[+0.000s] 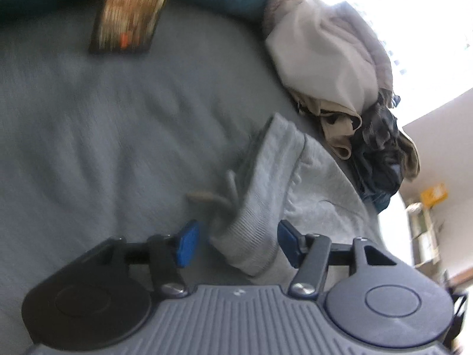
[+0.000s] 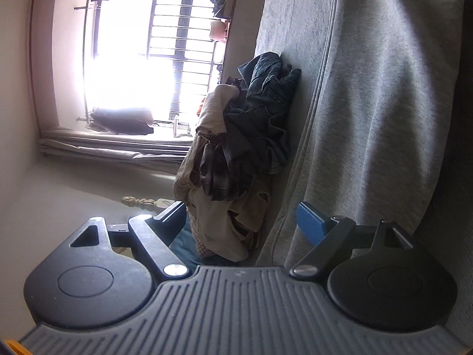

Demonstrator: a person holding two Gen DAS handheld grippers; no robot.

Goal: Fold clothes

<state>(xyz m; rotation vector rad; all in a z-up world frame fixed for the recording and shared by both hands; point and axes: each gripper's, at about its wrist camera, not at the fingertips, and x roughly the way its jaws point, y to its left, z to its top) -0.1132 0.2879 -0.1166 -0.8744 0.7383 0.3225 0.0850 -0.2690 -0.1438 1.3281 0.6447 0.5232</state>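
A light grey sweat garment (image 1: 275, 183) with a ribbed band and drawstrings lies on the grey bed sheet (image 1: 103, 124). My left gripper (image 1: 236, 242) is open, its blue pads (image 1: 186, 244) on either side of the ribbed band's corner, not closed on it. In the right wrist view the same grey garment (image 2: 369, 103) fills the right side. My right gripper (image 2: 242, 222) is open; its right blue pad (image 2: 310, 222) rests against the grey fabric, and the left finger is clear of it.
A pile of unfolded clothes, beige, plaid and dark denim, sits on the bed (image 1: 340, 82) (image 2: 245, 136). A dark book or box (image 1: 130, 11) lies at the far side. A bright barred window (image 2: 153, 59) is behind the pile.
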